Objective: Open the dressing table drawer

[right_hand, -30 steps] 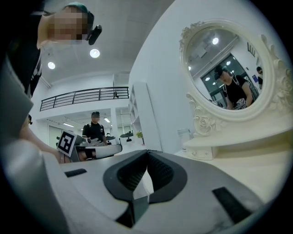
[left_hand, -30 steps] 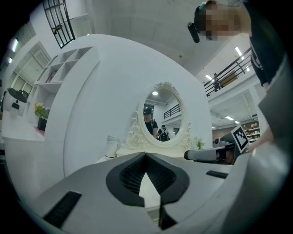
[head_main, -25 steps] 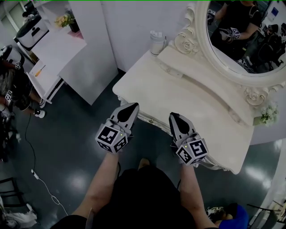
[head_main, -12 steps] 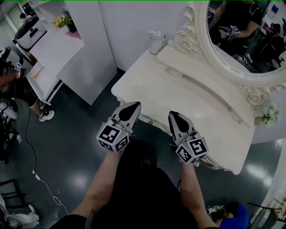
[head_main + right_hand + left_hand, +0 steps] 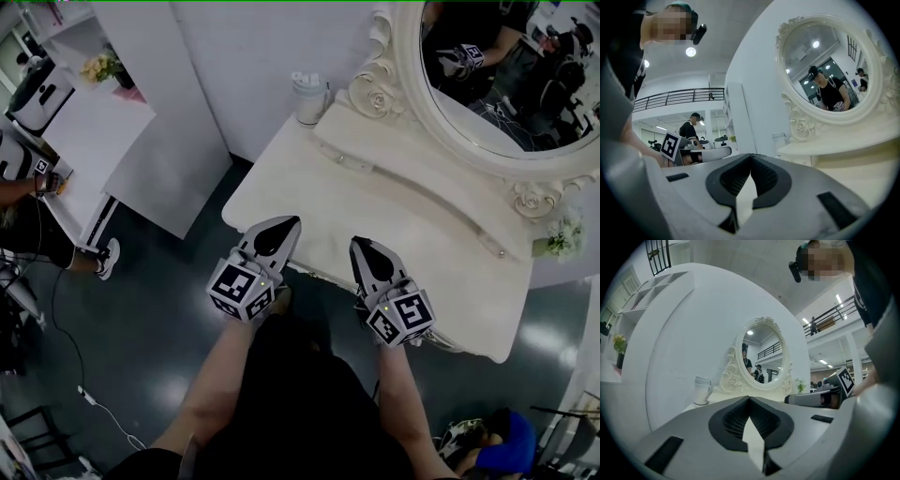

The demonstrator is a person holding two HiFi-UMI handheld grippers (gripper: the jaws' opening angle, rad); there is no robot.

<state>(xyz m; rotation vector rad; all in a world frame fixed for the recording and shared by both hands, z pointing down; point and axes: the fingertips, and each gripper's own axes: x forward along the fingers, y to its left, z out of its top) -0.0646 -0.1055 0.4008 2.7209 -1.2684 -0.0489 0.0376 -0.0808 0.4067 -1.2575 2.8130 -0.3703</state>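
Nearest the camera are the person's black-clad lap and bare forearms, above a dark glossy floor (image 5: 159,309). Each hand holds a tool level and pointed at the dressing table (image 5: 441,281).

The left tool (image 5: 284,225) has its jaws closed tip to tip with nothing between them. The right tool (image 5: 360,246) is likewise closed and empty. Seen from the head, both tips lie over the table's front edge, the left near the front-left corner and the right further along. Whether either one touches the edge cannot be told.

The table is cream white with a smooth, bare worktop (image 5: 403,211) that has a rounded corner and a moulded rim. Its front skirt (image 5: 323,273), where the drawer sits, shows from above only as a thin scalloped strip between the two tools. No seam or handle of the drawer can be made out there.

Behind the bare surface runs a raised, curved tier (image 5: 412,173) with small knobs. A white lidded cup (image 5: 307,97) stands at the back left corner. Above the tier stands an oval mirror (image 5: 497,84) in a carved frame with roses, which reflects the person. A small sprig of white flowers (image 5: 562,239) sits at its right foot.
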